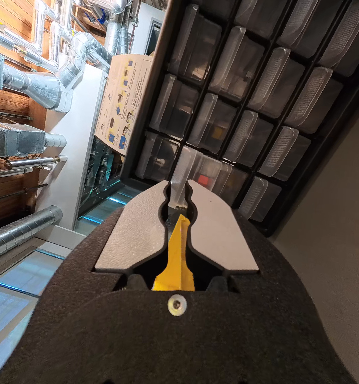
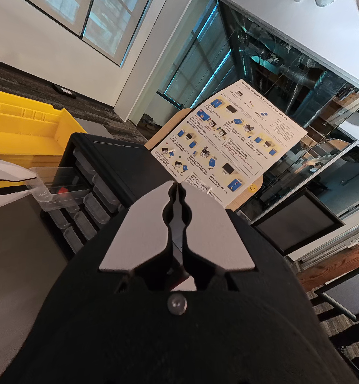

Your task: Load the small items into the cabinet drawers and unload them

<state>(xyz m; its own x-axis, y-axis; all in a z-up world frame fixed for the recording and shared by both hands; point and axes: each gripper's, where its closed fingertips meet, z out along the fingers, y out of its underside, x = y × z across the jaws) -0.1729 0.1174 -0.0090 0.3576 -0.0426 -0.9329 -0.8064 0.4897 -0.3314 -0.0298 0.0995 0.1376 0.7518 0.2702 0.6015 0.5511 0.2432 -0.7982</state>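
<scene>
The left gripper (image 1: 178, 182) gripped the clear drawer's (image 1: 197, 176) handle at twelve o'clock, drawer pulled out; the empty right gripper (image 2: 177, 184), clenched, should next fetch the red item (image 1: 203, 179).

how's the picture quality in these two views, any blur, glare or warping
Left wrist view: sharp up close, wide-angle bend tilts the cabinet, glare on the clear pulled-out drawer. Right wrist view: the left gripper at the edge is smeared, the instruction sheet crisp.
</scene>
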